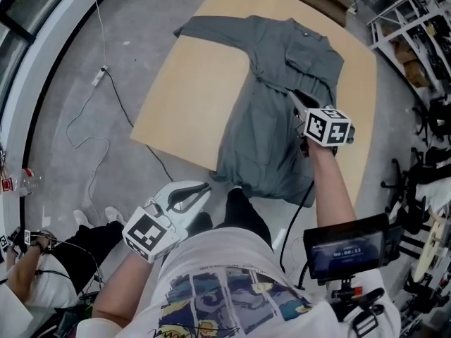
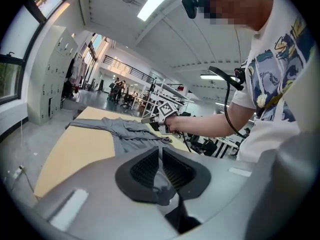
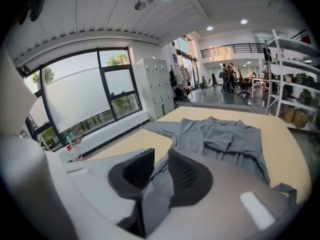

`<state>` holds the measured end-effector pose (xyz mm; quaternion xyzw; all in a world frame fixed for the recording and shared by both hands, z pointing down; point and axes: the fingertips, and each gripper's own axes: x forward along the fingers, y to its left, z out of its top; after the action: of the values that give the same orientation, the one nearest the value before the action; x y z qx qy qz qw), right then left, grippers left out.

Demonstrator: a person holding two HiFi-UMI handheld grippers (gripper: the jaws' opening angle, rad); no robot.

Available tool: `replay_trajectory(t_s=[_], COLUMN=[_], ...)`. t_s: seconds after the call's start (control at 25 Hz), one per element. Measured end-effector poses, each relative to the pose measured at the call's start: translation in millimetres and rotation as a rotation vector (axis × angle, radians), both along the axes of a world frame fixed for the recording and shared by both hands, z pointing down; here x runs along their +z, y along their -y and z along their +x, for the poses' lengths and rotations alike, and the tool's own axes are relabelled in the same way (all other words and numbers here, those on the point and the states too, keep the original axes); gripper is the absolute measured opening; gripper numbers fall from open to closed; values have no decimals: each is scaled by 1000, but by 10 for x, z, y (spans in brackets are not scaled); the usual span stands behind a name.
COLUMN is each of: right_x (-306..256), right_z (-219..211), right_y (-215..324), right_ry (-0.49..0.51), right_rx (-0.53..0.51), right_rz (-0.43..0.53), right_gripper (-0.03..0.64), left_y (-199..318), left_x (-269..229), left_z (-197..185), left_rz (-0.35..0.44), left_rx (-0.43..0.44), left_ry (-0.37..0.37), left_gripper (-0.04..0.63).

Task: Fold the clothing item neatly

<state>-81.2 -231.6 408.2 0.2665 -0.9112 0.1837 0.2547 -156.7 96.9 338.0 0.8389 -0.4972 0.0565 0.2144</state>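
Pinching a fold of grey shirt in right claw over bench. Holding left claw pressed together, empty, off bench.

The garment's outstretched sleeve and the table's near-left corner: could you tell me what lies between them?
From sleeve to corner, only bare table, as the head view shows.

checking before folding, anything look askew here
The gray garment lies crooked on the table: its hem hangs over the near edge, one sleeve sticks out sideways, and the right gripper pinches its fabric.
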Motion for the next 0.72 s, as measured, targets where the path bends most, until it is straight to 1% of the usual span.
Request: replay_trajectory(t_s=[0.08,0.16,0.4,0.52,0.72], right_x=[-100,-184,-218,-242,-289], right_z=[-51,-124,-365,-480,-645], right_y=[-224,-433,-1041,-1151,-1186], right_ry=[5,16,28,36,34], right_rx=[-14,-30,-76,-107,-142], right_rz=[13,19,33,39,52], right_gripper=[75,75,75,75,75], left_y=[-138,-274,-774,-898,-979], left_x=[-65,-134,-202,-197,-221], left_z=[-59,-147,-401,-463,-520], left_rz=[21,45,96,105,79], left_rx=[-3,-23,-72,-89,-117], left_ry=[7,12,24,28,23], left_gripper=[31,31,31,31,31])
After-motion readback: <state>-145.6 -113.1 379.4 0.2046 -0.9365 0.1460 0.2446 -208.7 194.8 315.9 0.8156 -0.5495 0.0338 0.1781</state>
